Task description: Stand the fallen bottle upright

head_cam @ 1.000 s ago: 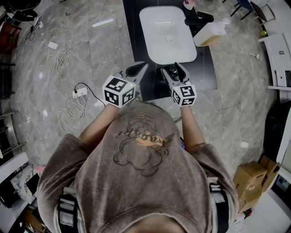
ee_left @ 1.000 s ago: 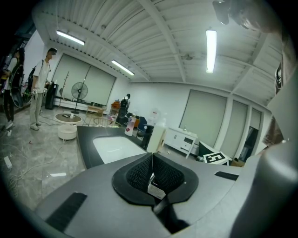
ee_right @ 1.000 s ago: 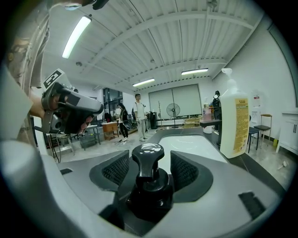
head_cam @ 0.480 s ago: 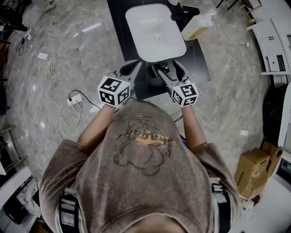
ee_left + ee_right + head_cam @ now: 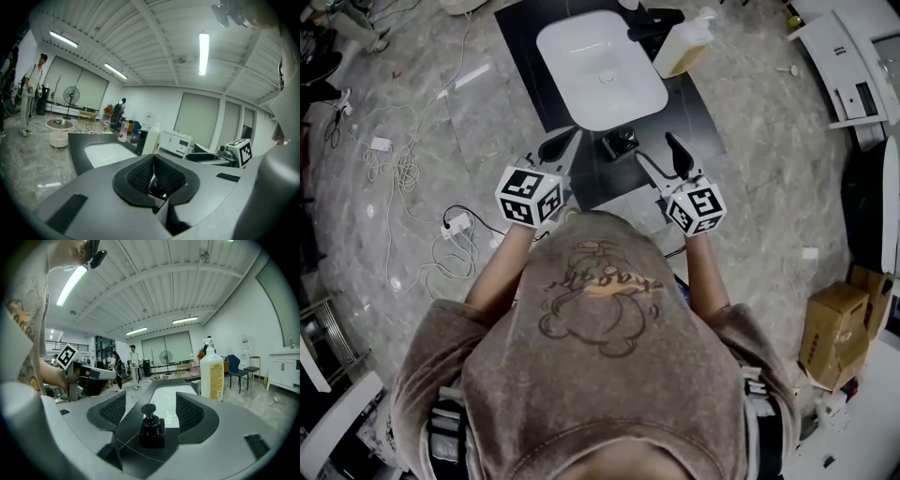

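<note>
A small black pump bottle (image 5: 621, 142) stands upright on the black counter (image 5: 698, 112) just in front of the white basin (image 5: 546, 56). In the right gripper view the small black pump bottle (image 5: 151, 427) rises in line with the gap of my right gripper (image 5: 151, 411), with neither pad touching it. The right gripper (image 5: 661, 155) is open; its jaws have just been opening and hold nothing. It hangs to the right of the bottle and a little back from it. My left gripper (image 5: 562, 143) is shut and empty, left of the bottle, its pads (image 5: 140, 174) pressed together.
A tall white pump bottle (image 5: 682, 47) of yellowish liquid stands by the black tap (image 5: 654, 19) at the basin's far right. Cables (image 5: 403, 159) trail over the marble floor at the left. Cardboard boxes (image 5: 834, 328) sit at the right. People (image 5: 133, 364) stand far off.
The right gripper has opened wider and drawn back up and to the right, leaving the small black bottle standing free. The left gripper has hardly moved.
</note>
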Available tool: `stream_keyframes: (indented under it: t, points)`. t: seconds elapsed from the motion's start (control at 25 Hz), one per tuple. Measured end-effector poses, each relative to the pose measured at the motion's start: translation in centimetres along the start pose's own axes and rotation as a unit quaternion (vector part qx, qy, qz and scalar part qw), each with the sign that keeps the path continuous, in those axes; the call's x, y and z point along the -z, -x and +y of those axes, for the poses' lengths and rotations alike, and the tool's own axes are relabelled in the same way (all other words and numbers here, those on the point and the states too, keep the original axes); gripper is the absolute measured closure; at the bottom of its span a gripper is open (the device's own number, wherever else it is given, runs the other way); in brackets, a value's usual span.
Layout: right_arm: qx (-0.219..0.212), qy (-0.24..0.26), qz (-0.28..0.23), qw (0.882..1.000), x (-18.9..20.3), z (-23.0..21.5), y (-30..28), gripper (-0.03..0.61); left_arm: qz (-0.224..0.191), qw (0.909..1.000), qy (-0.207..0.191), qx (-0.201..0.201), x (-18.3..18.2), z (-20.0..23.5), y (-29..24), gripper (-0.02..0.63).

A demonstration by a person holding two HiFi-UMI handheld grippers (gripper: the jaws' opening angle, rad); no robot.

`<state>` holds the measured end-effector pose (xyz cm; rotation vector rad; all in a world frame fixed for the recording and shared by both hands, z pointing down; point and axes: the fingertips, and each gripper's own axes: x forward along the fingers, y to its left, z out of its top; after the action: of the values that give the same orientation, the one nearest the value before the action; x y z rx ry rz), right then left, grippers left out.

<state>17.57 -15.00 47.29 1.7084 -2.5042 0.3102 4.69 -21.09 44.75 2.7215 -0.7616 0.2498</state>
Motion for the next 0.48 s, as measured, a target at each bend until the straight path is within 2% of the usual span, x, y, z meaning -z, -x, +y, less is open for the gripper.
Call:
stream_keyframes:
  t: [0.28, 0.48]
  points:
    - [0.046, -0.012, -0.017, 0.999, -1.0, 0.0, 3.2, 0.297, -0.017, 0.9997, -0.017, -0.009, -0.3, 0.3, 0.8, 0.594]
    - [0.076, 0.0, -0.032, 0.997, -1.7, -0.2, 4.0, 0.362, -0.023, 0.9988, -0.044, 0.006, 0.3, -0.2, 1.2, 0.594]
